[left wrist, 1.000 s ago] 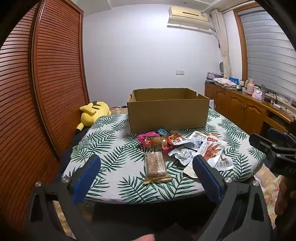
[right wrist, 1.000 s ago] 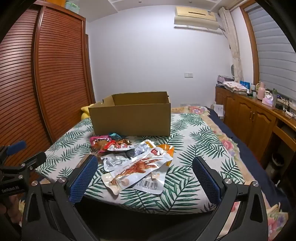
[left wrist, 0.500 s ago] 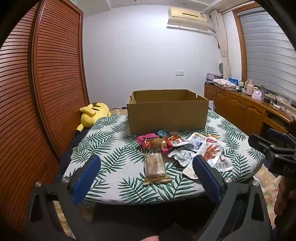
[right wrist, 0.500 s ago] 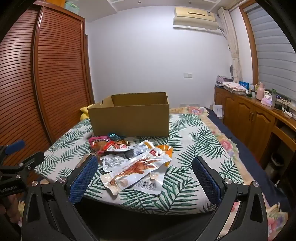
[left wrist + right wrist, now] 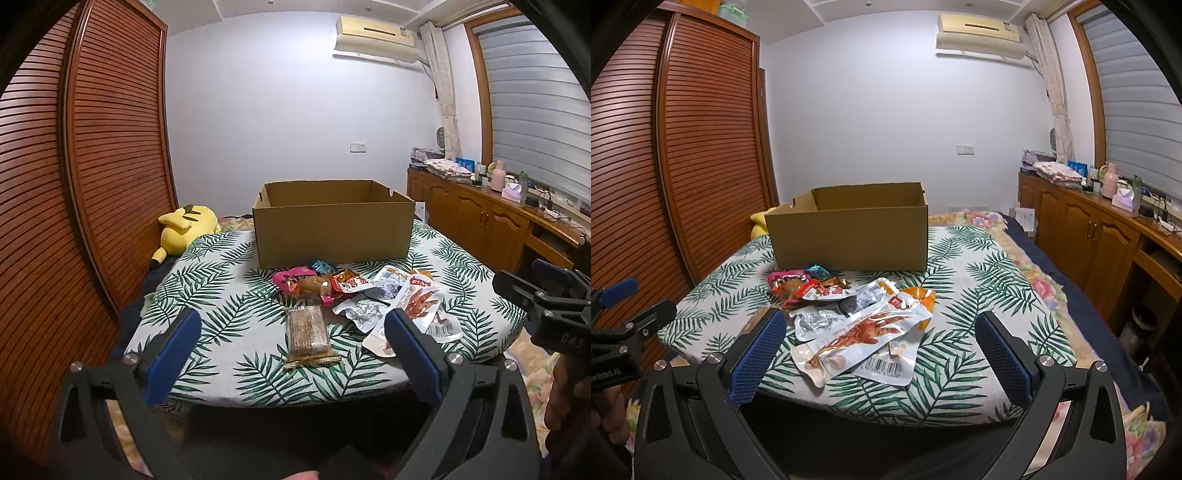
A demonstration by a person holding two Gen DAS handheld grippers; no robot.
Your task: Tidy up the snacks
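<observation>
An open cardboard box (image 5: 334, 229) stands on a leaf-print table (image 5: 221, 295); it also shows in the right wrist view (image 5: 849, 236). Several snack packs lie in front of it: a brown bar pack (image 5: 308, 334), a pink pack (image 5: 291, 277), a red pack (image 5: 351, 282), silver packs (image 5: 364, 310) and a long white chicken-feet pack (image 5: 864, 334). My left gripper (image 5: 291, 339) is open and empty, short of the table's near edge. My right gripper (image 5: 881, 341) is open and empty, short of the near edge by the white pack.
A wooden slatted wardrobe (image 5: 74, 184) stands on the left. A yellow plush toy (image 5: 184, 229) lies beside the table. A wooden cabinet (image 5: 1108, 236) with clutter runs along the right wall. Each gripper shows at the other view's edge (image 5: 546, 302).
Both views have drawn slightly closer to the table and dipped a little. Nothing on the table has moved. Both grippers stay open.
</observation>
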